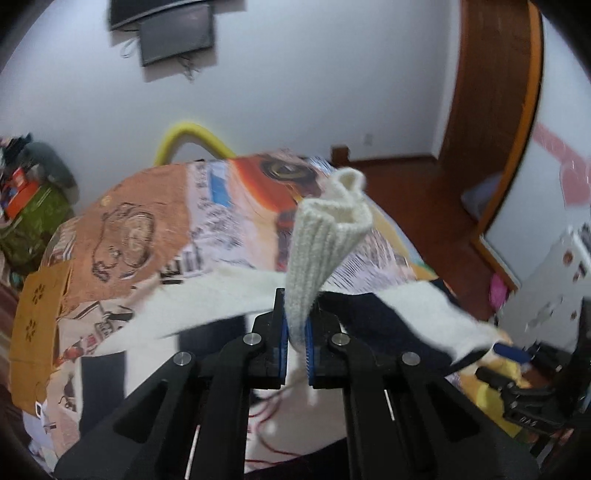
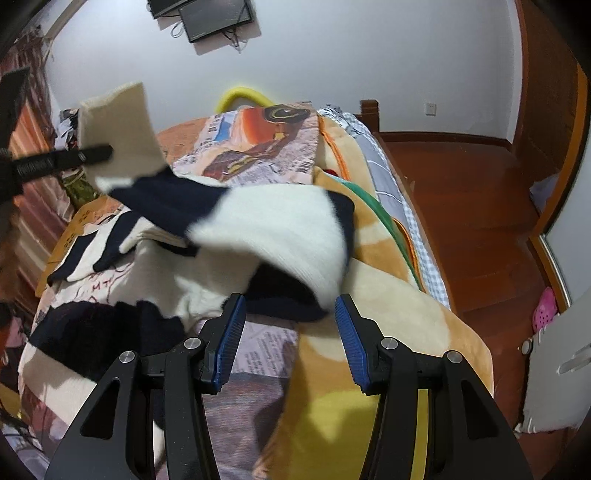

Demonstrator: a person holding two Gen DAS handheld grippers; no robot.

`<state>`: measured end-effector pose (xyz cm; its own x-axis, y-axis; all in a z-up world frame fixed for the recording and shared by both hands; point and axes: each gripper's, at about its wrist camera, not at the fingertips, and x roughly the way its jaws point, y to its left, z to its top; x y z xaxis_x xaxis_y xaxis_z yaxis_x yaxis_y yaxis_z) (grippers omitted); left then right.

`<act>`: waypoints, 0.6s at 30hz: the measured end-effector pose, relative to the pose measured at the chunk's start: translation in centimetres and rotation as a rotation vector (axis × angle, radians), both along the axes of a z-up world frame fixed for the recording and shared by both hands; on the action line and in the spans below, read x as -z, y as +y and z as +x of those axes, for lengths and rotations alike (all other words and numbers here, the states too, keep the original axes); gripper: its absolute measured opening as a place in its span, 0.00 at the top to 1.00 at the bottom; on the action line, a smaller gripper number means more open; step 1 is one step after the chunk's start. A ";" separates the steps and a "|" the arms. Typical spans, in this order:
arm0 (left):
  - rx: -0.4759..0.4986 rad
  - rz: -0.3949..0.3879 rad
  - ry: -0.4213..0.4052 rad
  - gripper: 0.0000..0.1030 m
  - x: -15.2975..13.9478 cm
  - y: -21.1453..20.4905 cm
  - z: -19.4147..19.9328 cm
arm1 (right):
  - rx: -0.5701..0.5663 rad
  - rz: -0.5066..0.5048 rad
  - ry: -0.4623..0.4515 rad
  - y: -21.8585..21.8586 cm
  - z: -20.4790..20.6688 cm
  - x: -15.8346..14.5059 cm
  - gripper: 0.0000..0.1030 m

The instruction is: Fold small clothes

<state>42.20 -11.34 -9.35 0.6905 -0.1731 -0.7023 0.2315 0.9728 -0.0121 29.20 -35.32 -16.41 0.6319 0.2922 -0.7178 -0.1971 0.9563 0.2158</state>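
A white-and-navy knit sweater (image 2: 280, 236) hangs lifted over the bed (image 2: 402, 317), filling the centre of the right wrist view, its body blurred and its lower folds spilling toward the lower left of the frame. Your left gripper (image 1: 295, 332) is clamped on the sweater's cream ribbed cuff (image 1: 325, 236), which stands up from between the blue pads (image 1: 282, 343) at the centre of the left wrist view and curls over at its top. From there the white sleeve (image 1: 436, 314) stretches toward the lower right of that frame. Your right gripper (image 2: 290, 328) stands wide at the bottom centre of its own view, holding nothing, the sweater's navy hem just above its tips. The same gripper shows small at the lower right edge of the left wrist view. Under the garment lies a printed bedspread (image 2: 258, 140) in orange and newsprint patterns, beside a tan and yellow blanket (image 2: 406, 332). Two dark monitors (image 2: 218, 18) hang on the white wall at the top, and a red-brown wooden floor (image 2: 461, 192) fills the right side.
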 end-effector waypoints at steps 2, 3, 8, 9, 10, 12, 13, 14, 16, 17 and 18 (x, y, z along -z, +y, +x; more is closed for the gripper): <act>-0.028 -0.035 -0.015 0.93 -1.3 1.9 -0.1 | -0.017 -0.005 -0.006 0.9 0.1 -0.3 0.55; -0.051 -0.034 -0.039 0.93 -2.0 2.9 -0.2 | -0.023 -0.007 -0.007 1.3 0.1 -0.4 0.55; -0.130 -0.039 -0.089 0.93 -3.5 7.4 -0.6 | -0.072 -0.022 -0.015 4.1 0.6 -0.8 0.55; -0.149 -0.037 -0.095 0.93 -3.6 8.4 -0.7 | -0.079 -0.027 -0.017 4.5 0.6 -0.8 0.55; -0.173 -0.036 -0.100 0.93 -3.6 9.7 -0.8 | -0.092 -0.034 -0.018 5.2 0.7 -0.8 0.55; -0.213 -0.043 -0.095 0.93 -3.3 12.0 -0.7 | -0.111 -0.043 -0.022 6.1 0.9 -1.0 0.55; -0.232 -0.047 -0.090 0.93 -3.1 13.1 -0.6 | -0.120 -0.048 -0.024 6.5 1.0 -1.0 0.55; -0.262 -0.054 -0.081 0.93 -2.7 14.5 -0.5 | -0.127 -0.053 -0.026 6.9 1.1 -1.0 0.55; -0.310 -0.076 -0.066 0.93 -1.9 16.9 -0.4 | -0.135 -0.058 -0.028 7.6 1.4 -0.9 0.55; -0.335 -0.085 -0.060 0.93 -1.5 18.2 -0.5 | -0.136 -0.059 -0.023 7.9 1.7 -0.7 0.55; -0.355 -0.090 -0.056 0.93 -1.1 19.3 -0.5 | -0.136 -0.057 -0.019 8.1 1.9 -0.6 0.55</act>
<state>41.73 7.92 -8.30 0.7554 0.0245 -0.6548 -0.1171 0.9883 -0.0981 31.09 -27.19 -15.79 0.6029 0.3354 -0.7239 -0.3293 0.9311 0.1571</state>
